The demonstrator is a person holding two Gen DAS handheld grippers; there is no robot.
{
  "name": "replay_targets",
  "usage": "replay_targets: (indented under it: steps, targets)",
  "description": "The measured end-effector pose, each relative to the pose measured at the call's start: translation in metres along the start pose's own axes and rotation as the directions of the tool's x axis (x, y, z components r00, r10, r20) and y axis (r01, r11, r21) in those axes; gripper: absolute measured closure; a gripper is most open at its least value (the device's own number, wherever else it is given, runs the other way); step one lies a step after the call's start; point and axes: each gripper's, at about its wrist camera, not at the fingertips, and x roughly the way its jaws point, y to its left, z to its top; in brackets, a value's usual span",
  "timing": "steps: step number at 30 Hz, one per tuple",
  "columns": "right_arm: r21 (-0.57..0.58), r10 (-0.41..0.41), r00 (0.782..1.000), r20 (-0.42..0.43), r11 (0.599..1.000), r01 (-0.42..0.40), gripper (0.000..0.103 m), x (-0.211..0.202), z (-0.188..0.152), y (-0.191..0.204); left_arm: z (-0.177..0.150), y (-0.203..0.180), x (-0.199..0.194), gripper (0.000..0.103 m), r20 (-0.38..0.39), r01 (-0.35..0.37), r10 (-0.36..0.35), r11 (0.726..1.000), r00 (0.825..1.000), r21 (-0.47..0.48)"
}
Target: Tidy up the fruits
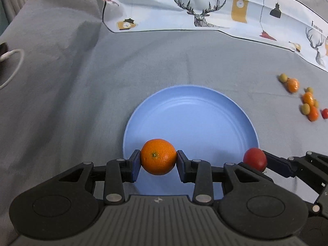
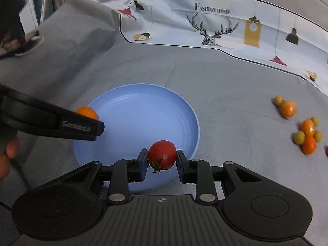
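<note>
Each gripper is built of matte black plastic on a dark grey ribbed base plate carrying a small crosshair mark at its front centre. The left gripper (image 1: 158, 160) and right gripper (image 2: 162, 160) share round black pivot housings, linkage bars fixed with silver screw heads, and fingers (image 1: 135, 164) faced with blue pads. One finger's side carries silver lettering, too blurred to read. Bare skin, probably a hand (image 2: 7, 155), shows at the frame edge.

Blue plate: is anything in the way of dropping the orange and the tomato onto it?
Nothing visible. The plate is bare. The left tongs hold the orange over its near left rim; the right tongs hold the tomato over its near right edge.
</note>
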Motion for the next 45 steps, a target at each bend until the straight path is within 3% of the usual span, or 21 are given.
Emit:
replay_targets:
  steps: [1, 3, 4, 6, 12, 14, 19, 26, 29, 45]
  targets:
    - [-0.011, -0.004, 1.0, 0.004, 1.0, 0.004, 0.072, 0.005, 0.003, 0.0, 0.003, 0.001, 0.002, 0.049, 0.015, 0.001, -0.001, 1.0, 1.0, 0.002]
    - [-0.023, -0.02, 1.0, 0.018, 1.0, 0.02, 0.07, 0.009, 0.01, 0.0, 0.007, 0.003, -0.004, 0.004, 0.063, 0.001, -0.001, 1.0, 0.998, 0.003]
    - [-0.02, -0.034, 0.999, 0.034, 0.999, 0.035, 0.065, 0.008, 0.013, -0.002, 0.008, 0.005, -0.013, 0.0, 0.107, -0.006, 0.006, 1.0, 0.994, -0.004]
    - [-0.011, -0.045, 0.997, 0.059, 0.999, 0.046, 0.041, -0.003, 0.015, -0.006, 0.006, 0.009, -0.03, 0.0, 0.171, -0.011, 0.011, 1.0, 0.985, -0.003]
    - [0.026, -0.049, 0.998, 0.036, 0.999, 0.048, 0.016, -0.055, -0.008, -0.007, -0.026, 0.016, -0.082, 0.0, 0.149, -0.059, 0.061, 0.998, 0.987, -0.019]
    - [0.04, -0.045, 0.999, 0.029, 0.998, 0.044, 0.012, -0.077, -0.021, -0.001, -0.046, 0.021, -0.105, 0.0, 0.133, -0.069, 0.074, 0.997, 0.988, -0.039]
    - [0.055, -0.027, 0.995, 0.095, 0.998, 0.022, 0.007, -0.132, -0.041, 0.017, -0.088, 0.026, -0.16, 0.0, 0.155, -0.093, 0.102, 0.994, 0.983, -0.066]
    - [0.065, -0.049, 0.976, 0.211, 0.997, 0.035, 0.003, -0.187, -0.05, 0.028, -0.105, 0.02, -0.21, 0.0, 0.246, -0.113, 0.128, 0.991, 0.961, -0.074]
    - [0.065, -0.071, 0.965, 0.254, 0.996, 0.056, 0.002, -0.209, -0.058, 0.029, -0.114, 0.017, -0.227, 0.0, 0.292, -0.088, 0.114, 0.991, 0.95, -0.099]
    - [0.024, -0.095, 0.943, 0.32, 0.995, 0.092, 0.001, -0.25, -0.086, 0.052, -0.155, 0.013, -0.254, 0.0, 0.326, -0.074, 0.094, 0.995, 0.941, -0.073]
